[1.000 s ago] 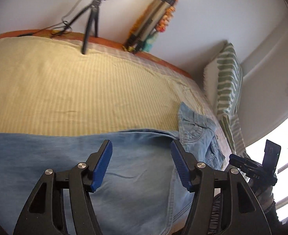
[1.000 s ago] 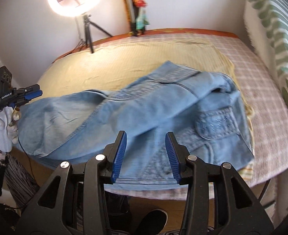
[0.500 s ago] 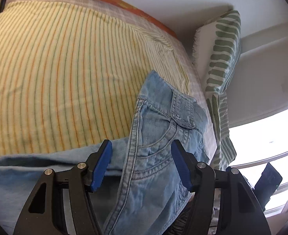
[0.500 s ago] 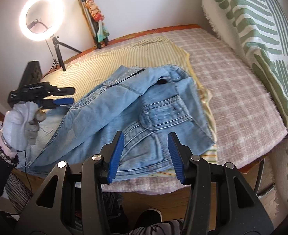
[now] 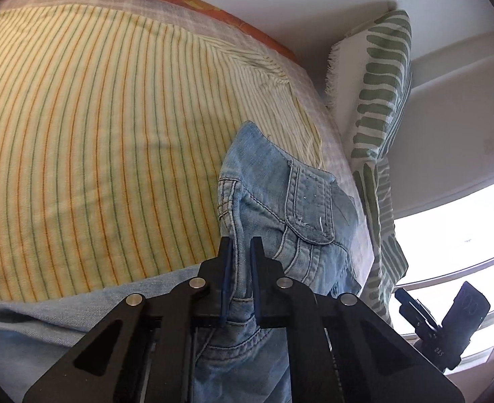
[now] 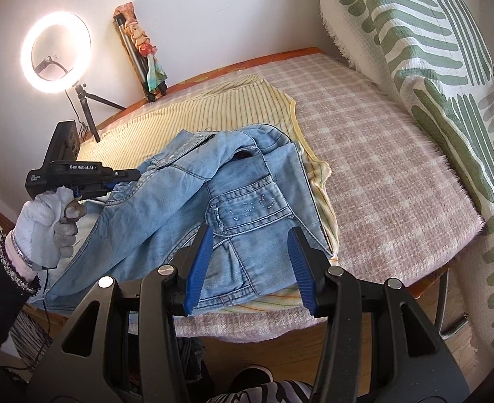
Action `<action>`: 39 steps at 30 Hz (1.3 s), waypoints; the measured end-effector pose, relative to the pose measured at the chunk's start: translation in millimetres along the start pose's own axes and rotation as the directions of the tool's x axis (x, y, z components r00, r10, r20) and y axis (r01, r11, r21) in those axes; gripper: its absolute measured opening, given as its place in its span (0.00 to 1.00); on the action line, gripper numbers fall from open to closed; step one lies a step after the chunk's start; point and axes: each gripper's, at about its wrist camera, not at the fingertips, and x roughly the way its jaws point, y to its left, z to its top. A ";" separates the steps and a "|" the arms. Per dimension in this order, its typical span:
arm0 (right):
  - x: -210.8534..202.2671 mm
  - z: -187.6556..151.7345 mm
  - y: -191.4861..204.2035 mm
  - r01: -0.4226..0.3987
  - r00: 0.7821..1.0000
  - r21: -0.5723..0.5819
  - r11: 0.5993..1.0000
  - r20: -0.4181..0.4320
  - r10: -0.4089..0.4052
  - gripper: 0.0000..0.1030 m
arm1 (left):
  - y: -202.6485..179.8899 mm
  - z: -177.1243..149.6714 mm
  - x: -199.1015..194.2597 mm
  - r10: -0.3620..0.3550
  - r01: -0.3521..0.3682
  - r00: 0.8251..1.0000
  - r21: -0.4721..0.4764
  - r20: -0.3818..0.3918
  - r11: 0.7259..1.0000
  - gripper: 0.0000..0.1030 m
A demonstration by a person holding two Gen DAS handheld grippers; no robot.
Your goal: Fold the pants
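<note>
From the left wrist camera, my left claw (image 5: 239, 252) has gone from wide open half a second ago to nearly closed, pinching a raised seam of the jeans (image 5: 280, 208) near the waistband. The denim stands up between the blue pads, so I judge the grip is made and this edge is ready to be lifted or carried across for a fold. The jeans lie on the yellow striped sheet (image 5: 95, 117) spread over the bed, with the flapped back pocket (image 5: 311, 201) just past my pads. To the right a green-and-white patterned blanket (image 5: 378, 100) hangs close by the bed's edge, and the right-hand tool shows low in the corner against the bright window.

From the right wrist camera, my right claw (image 6: 250, 268) is wide open and holds nothing; it hovers over the seat of the jeans (image 6: 247, 208), closer to the cloth than a moment ago. The left claw (image 6: 126, 176) sits at the far side of the garment, gripped by my gloved left hand (image 6: 45, 218). The jeans are bunched and skewed, one leg trailing toward the bed's near edge, so I reckon they need straightening first. The ring light (image 6: 57, 52) on its tripod stands at the back, well apart, and the pink checked bedcover (image 6: 381, 168) lies bare to the right.
</note>
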 end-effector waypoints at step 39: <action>91.0 74.2 -29.9 -0.052 0.993 -0.068 0.996 -0.111 0.044 0.59 | -30.9 -99.1 -84.9 0.151 -0.161 0.987 0.415 0.057 0.896 0.16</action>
